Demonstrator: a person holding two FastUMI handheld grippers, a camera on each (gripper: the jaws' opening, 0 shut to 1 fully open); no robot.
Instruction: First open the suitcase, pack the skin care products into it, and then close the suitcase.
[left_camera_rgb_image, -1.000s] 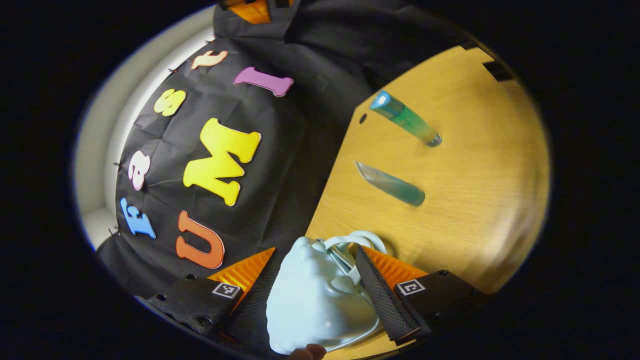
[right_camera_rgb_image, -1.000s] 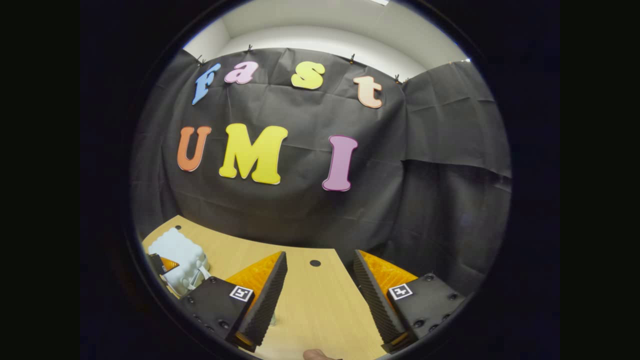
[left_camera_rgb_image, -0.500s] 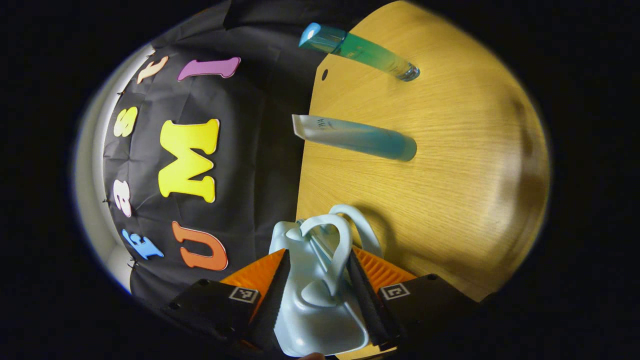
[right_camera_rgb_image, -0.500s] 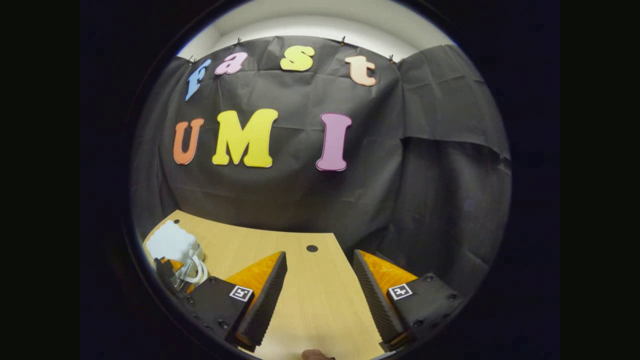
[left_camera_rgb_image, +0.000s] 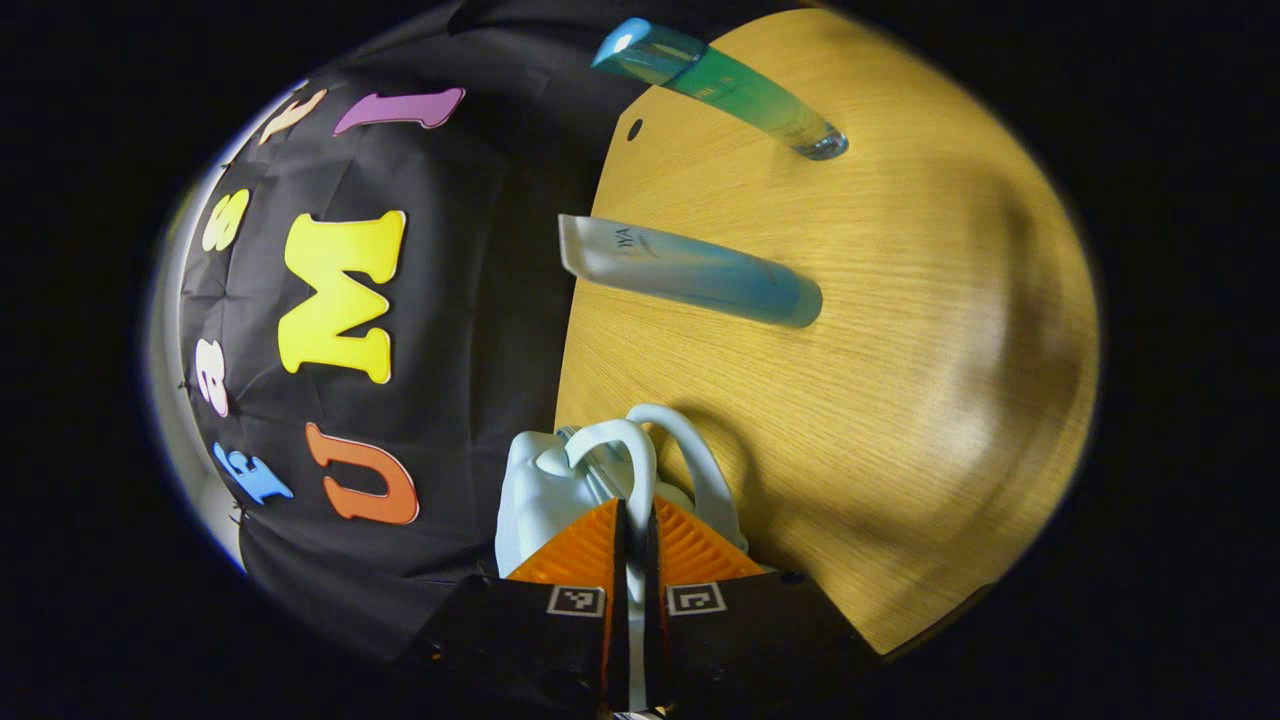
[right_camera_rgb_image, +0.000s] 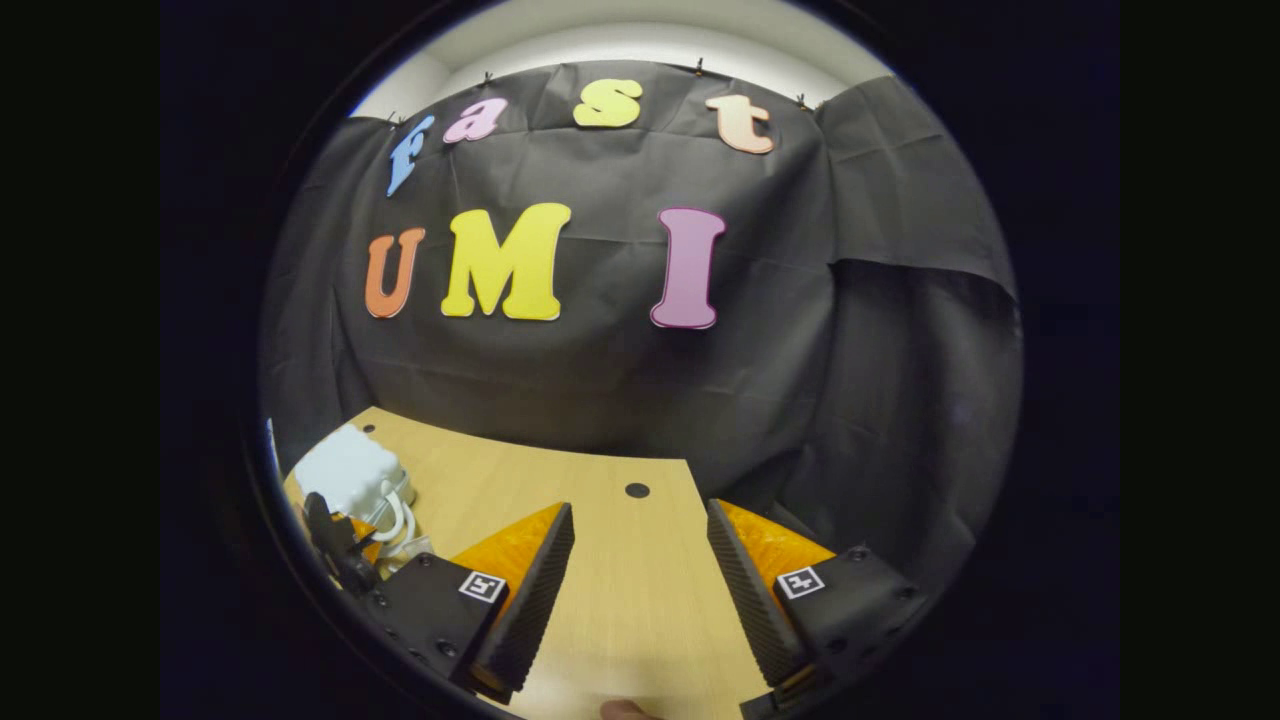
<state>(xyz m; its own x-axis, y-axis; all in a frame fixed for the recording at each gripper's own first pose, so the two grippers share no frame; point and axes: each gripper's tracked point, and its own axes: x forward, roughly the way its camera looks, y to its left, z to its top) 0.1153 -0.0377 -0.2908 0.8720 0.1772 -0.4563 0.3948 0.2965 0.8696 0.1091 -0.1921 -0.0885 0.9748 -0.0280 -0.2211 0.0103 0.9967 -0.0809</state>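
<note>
A small pale-blue suitcase (left_camera_rgb_image: 535, 490) stands at the wooden table's (left_camera_rgb_image: 900, 330) edge, right in front of my left gripper (left_camera_rgb_image: 632, 505). That gripper is shut on one of the case's two looped handles (left_camera_rgb_image: 612, 448), and the second loop (left_camera_rgb_image: 700, 460) hangs free beside it. A teal bottle (left_camera_rgb_image: 730, 90) and a blue-white tube (left_camera_rgb_image: 690, 275) stand farther along the table. In the right gripper view, the suitcase (right_camera_rgb_image: 345, 468) sits at far left with the left gripper (right_camera_rgb_image: 335, 540) against it. My right gripper (right_camera_rgb_image: 638, 510) is open above bare tabletop (right_camera_rgb_image: 620, 600), holding nothing.
The black cloth wall (right_camera_rgb_image: 620, 370) hangs just behind the table's far edge. A small round hole (right_camera_rgb_image: 637, 490) marks the tabletop near that edge. Bare wood stretches beyond the bottle and tube (left_camera_rgb_image: 950, 250).
My left gripper's fingers have gone from spread around the suitcase body to shut on its handle. The right gripper has stayed open and only tilted slightly.
</note>
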